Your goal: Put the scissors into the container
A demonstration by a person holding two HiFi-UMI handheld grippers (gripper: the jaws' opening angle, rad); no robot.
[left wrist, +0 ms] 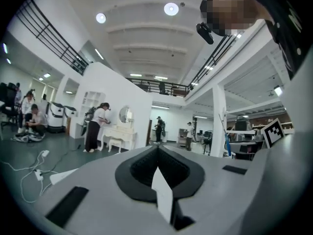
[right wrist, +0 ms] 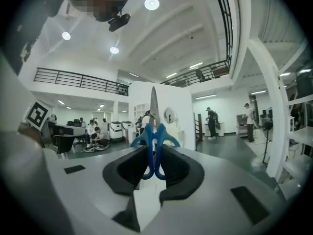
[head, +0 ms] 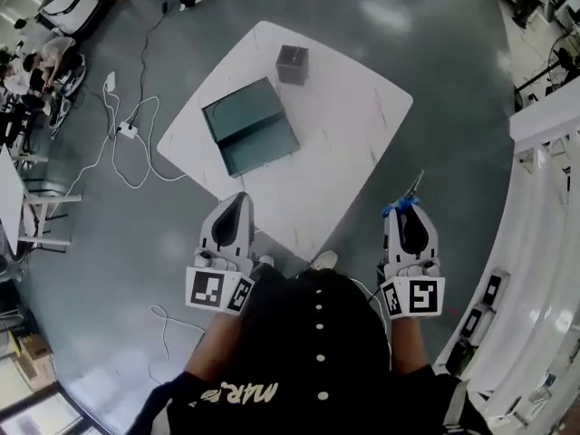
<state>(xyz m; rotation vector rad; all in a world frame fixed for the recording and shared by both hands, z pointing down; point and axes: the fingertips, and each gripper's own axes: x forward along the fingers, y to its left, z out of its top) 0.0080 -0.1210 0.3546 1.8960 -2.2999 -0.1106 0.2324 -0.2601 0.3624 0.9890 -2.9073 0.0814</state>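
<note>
A: What fills most of the head view?

B: The grey floor (head: pixel 453 62). On it stands a white table (head: pixel 353 125), set cornerwise and stretching out ahead of both pairs of fingers. White cables (head: pixel 127 143) trail over the floor, well off to the left of the left fingers.

A: And on the table?

B: The container (head: pixel 249 127), a teal box open at the top, lies straight ahead of the fingers of the left gripper (head: pixel 236 199). From the right fingers it is ahead and to the left. A small dark box (head: pixel 292 64) stands just past it, farther from the fingers.

A: How do the left fingers stand?

B: They are pressed together with nothing between them. In the left gripper view the dark pads meet in a single seam. The tips hang about over the table's near edge.

A: And the other side?

B: The right gripper (head: pixel 408 210) hangs over the floor, off the table's near right edge. Its fingers pinch the scissors (right wrist: pixel 154 109) by the blue handles, which are squeezed between the pads. The closed blades stick straight out past the fingertips.

A: So the scissors are not at the container?

B: No, they are held in the right fingers, well apart from it.
</note>
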